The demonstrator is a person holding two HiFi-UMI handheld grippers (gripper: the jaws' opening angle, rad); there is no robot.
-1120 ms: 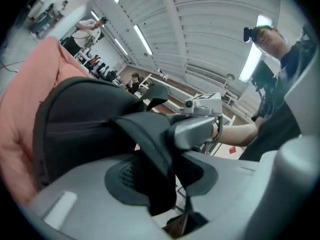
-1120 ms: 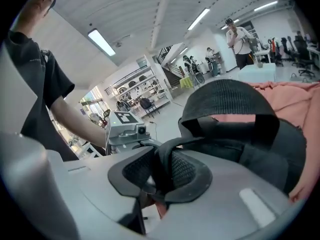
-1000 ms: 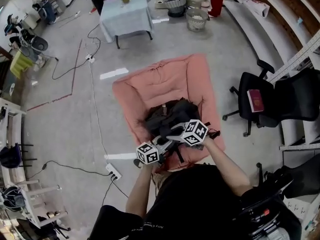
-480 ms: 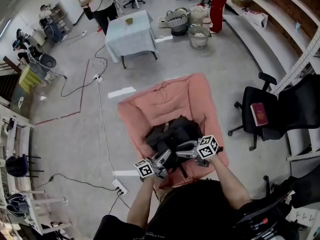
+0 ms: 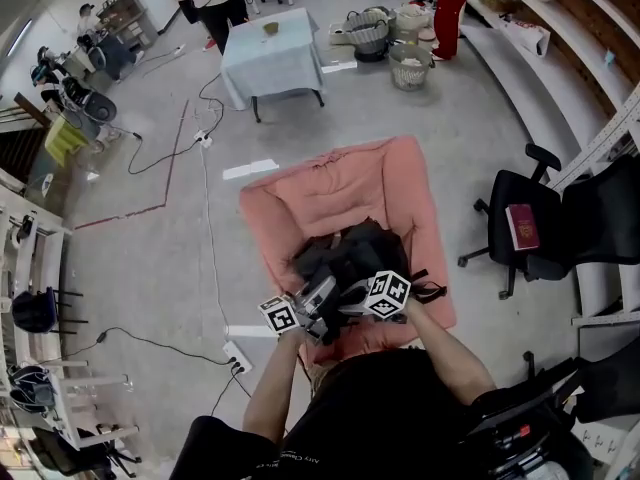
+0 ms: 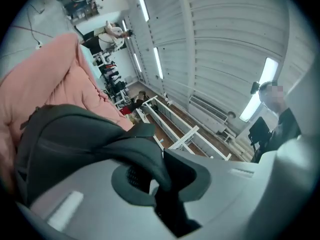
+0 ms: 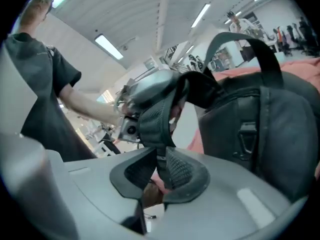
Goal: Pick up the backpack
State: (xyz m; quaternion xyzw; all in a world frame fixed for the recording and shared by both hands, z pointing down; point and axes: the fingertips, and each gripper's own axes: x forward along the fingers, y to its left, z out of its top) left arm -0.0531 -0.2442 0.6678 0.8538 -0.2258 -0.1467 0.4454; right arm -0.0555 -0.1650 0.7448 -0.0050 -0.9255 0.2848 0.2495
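Note:
A dark backpack (image 5: 348, 253) lies on a pink cushion (image 5: 330, 193) on the floor, just in front of me. My left gripper (image 5: 318, 296) is at its near edge. In the left gripper view its jaws are closing (image 6: 155, 181), with a dark backpack strap (image 6: 137, 154) pinched between them. My right gripper (image 5: 352, 298) is right beside it, and its jaws (image 7: 159, 181) are closing on a padded mesh shoulder strap (image 7: 156, 121). The backpack body (image 7: 260, 119) hangs to the right in the right gripper view. The left gripper (image 7: 147, 91) shows there too, holding the same strap higher up.
A black office chair (image 5: 520, 218) with a red book on it stands to the right. A table with a pale blue cloth (image 5: 270, 53) and baskets (image 5: 390, 38) are farther off. Cables and a power strip (image 5: 234, 354) lie on the floor at left. People stand at the far end.
The left gripper's jaws have closed onto the strap and it has risen slightly. The right gripper has shifted left, close beside the left one.

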